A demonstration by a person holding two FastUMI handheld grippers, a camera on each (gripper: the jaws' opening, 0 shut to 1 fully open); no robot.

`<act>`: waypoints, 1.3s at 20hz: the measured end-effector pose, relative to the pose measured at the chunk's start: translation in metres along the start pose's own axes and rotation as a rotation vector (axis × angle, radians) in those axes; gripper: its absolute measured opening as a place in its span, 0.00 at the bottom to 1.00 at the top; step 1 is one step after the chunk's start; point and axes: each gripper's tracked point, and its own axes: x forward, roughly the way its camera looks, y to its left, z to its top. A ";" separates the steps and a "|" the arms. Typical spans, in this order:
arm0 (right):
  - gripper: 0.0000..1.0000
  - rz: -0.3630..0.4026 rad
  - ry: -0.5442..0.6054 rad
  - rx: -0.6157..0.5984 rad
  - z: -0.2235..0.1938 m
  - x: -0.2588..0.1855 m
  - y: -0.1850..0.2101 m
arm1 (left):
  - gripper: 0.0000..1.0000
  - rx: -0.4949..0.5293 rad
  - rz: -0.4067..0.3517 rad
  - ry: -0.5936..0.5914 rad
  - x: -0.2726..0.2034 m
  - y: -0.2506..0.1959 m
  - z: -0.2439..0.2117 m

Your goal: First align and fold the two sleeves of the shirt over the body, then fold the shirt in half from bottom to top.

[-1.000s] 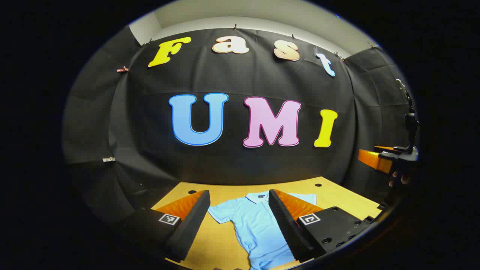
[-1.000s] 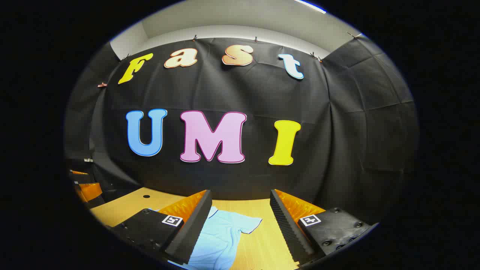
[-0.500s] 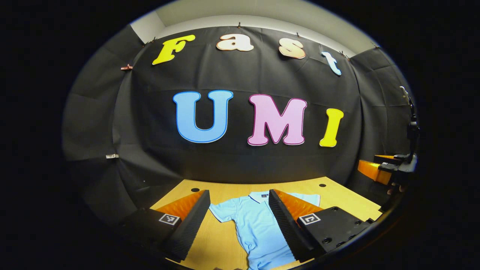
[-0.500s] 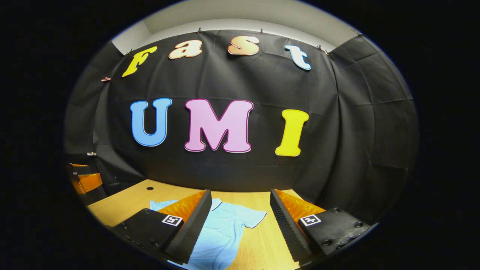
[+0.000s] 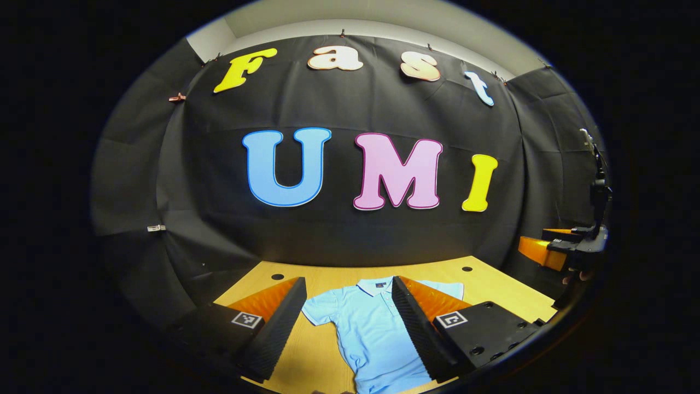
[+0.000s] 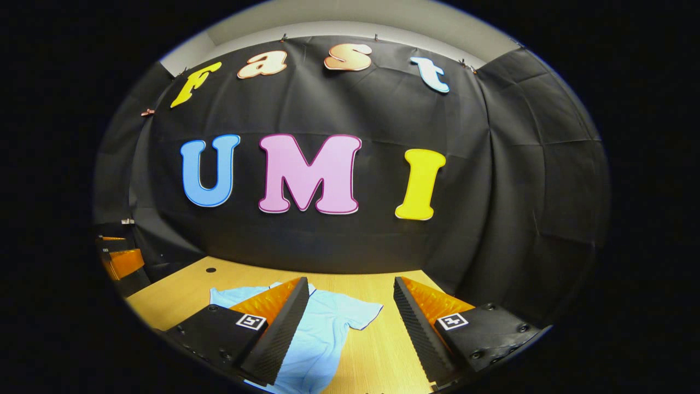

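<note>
A wooden table stands in front of the black cloth wall, and a light blue shirt lies flat on it with its collar toward the wall and its hem toward the person. In the left gripper view one short sleeve sticks out to the side, unfolded; in the right gripper view the other sleeve is also spread out on the wood. So, by the look of it, nothing of the task is done yet: both sleeves must be folded over the body, then the bottom brought up to the top. The left gripper hangs above the shirt, jaws spread wide and empty. The right gripper is likewise released, above the sleeve on its side, gripping nothing.
</note>
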 end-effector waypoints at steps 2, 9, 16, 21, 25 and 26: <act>0.97 0.004 0.029 0.005 -0.008 0.011 -0.001 | 0.99 -0.004 -0.001 -0.005 0.002 -0.002 0.003; 0.98 0.048 0.163 -0.048 -0.062 0.074 -0.008 | 1.00 -0.023 0.038 0.043 0.033 0.007 -0.014; 0.97 0.064 0.282 -0.038 -0.115 0.157 -0.031 | 0.99 -0.037 0.109 0.091 0.069 0.010 -0.028; 0.97 0.041 0.413 0.026 -0.167 0.210 -0.053 | 1.00 -0.008 0.165 0.120 0.090 0.007 -0.036; 0.98 0.014 0.500 0.003 -0.209 0.246 -0.077 | 1.00 -0.010 0.180 0.152 0.101 -0.002 -0.044; 0.98 0.011 0.524 0.007 -0.219 0.252 -0.079 | 0.99 -0.016 0.178 0.163 0.102 -0.004 -0.047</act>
